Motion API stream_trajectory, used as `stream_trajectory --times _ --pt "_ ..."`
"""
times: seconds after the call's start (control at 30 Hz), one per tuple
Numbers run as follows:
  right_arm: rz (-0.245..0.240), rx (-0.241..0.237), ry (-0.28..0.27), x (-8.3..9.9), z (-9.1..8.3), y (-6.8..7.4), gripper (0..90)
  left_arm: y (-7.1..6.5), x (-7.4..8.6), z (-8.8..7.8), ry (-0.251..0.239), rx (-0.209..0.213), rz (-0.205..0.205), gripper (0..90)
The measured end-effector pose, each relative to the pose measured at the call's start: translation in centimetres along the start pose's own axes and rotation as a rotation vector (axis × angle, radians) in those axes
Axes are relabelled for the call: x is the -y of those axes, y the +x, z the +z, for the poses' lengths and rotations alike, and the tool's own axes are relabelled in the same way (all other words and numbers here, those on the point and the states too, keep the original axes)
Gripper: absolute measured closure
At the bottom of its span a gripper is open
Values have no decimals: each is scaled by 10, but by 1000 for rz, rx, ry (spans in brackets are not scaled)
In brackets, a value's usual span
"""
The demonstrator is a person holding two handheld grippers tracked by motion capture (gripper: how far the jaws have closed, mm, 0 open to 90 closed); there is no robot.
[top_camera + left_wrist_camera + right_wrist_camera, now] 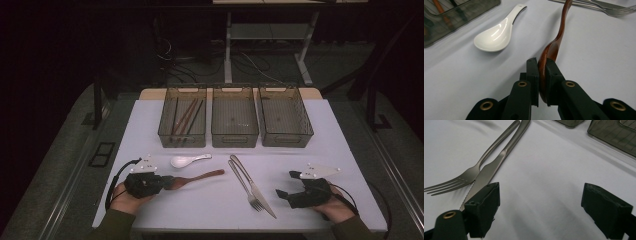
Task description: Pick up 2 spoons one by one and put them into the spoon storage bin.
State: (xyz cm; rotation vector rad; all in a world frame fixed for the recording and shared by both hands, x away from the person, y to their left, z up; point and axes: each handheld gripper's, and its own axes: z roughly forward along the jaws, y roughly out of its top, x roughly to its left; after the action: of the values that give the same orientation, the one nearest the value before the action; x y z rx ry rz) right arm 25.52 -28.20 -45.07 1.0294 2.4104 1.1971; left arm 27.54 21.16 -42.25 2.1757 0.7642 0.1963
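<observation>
A brown wooden spoon [197, 177] [554, 42] lies on the white table [210, 200], its handle pointing away to the right. My left gripper [167, 182] [543, 70] is shut on its bowl end, the pads pressing both sides. Just beyond it a white ceramic spoon [187, 160] [496, 36] lies on the table. A steel fork [245, 185] [474, 173] and knife [257, 192] [496, 162] lie side by side in the middle. My right gripper [287, 184] [540, 207] rests open at the right with nothing between its jaws, the knife blade just left of it.
Three smoky plastic bins stand in a row at the back: the left bin [183, 120] holds chopsticks, the middle bin [234, 120] and right bin [285, 120] look bare. The table's front edge runs close to both hands. Floor and desk legs lie behind.
</observation>
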Motion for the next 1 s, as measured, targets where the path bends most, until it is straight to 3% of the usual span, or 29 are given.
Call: stream_trajectory --times 0.2,0.4,0.67,1.0 --pt "-4 -9 -12 -2 1 2 103 0 -5 0 -25 -4 -10 826" --pt "19 8 -22 -3 4 3 102 2 -10 -1 -40 -4 -26 826" --pt "8 8 -7 -4 8 4 103 2 -21 2 -81 -13 -41 827" --pt "4 11 -5 -4 7 4 103 4 -43 12 -122 -58 -35 827"
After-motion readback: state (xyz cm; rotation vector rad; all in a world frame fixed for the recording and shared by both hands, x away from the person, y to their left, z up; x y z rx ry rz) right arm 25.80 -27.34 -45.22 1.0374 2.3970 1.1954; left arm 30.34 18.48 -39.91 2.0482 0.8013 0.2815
